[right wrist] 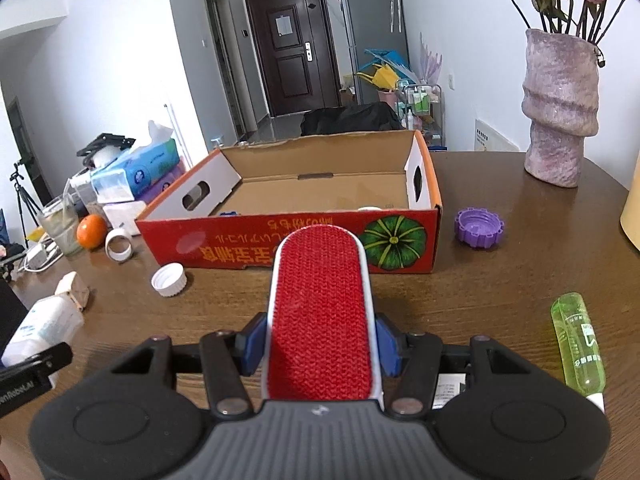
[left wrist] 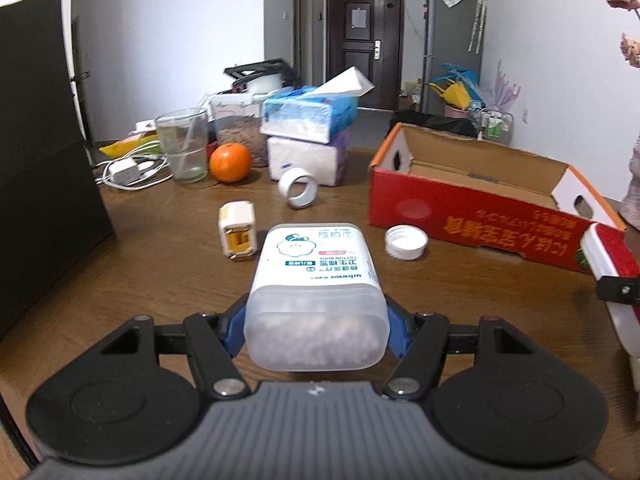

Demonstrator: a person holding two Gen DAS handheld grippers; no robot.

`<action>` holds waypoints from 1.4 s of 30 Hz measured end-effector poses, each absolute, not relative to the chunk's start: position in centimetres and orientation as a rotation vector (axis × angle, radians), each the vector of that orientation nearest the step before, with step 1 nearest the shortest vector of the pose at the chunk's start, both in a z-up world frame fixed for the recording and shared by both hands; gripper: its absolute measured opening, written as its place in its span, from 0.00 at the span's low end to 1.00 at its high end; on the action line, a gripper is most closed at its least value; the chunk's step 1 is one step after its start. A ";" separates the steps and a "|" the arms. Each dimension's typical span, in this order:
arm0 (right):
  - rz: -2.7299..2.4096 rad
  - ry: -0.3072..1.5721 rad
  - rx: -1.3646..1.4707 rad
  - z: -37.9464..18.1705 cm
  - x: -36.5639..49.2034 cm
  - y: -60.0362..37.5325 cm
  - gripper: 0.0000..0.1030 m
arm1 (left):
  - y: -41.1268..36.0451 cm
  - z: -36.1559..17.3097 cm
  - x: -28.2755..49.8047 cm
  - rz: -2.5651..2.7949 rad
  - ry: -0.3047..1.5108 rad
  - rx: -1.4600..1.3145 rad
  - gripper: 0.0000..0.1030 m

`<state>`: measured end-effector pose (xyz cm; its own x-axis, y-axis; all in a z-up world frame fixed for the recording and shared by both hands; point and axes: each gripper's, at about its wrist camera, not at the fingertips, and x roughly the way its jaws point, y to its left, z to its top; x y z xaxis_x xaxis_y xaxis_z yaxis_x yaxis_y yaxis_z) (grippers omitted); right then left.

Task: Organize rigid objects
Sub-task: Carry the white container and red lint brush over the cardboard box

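- Step in hand, as I judge it: both grippers carry an item toward the red cardboard box with the open brown inside, which lies at about 1 o'clock in the left wrist view and dead ahead at 12 in the right.
- The left gripper is clamped on a translucent white plastic cotton-bud tub, its blue pads pressing both sides, held clear of the brown wooden table.
- The right gripper is clamped on a red-faced, white-edged lint brush, pointing at the box front.
- Next move calls for lifting each item over the near wall and releasing it inside.
- Loose on the table, counted: one white ribbed cap, one purple ribbed cap, one white tape ring, one cream plug adapter, one green spray bottle.
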<state>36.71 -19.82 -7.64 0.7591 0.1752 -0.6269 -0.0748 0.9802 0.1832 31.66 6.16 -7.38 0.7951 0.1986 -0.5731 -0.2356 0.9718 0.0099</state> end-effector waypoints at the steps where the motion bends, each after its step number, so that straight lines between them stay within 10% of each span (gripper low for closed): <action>1: 0.138 0.695 0.153 -7.5 36.7 -19.9 0.53 | 5.8 -7.1 31.7 0.226 0.604 -0.061 0.65; 42: 0.149 0.627 0.162 -4.9 43.3 -21.1 0.53 | 0.0 -4.5 41.4 0.116 0.556 -0.077 0.65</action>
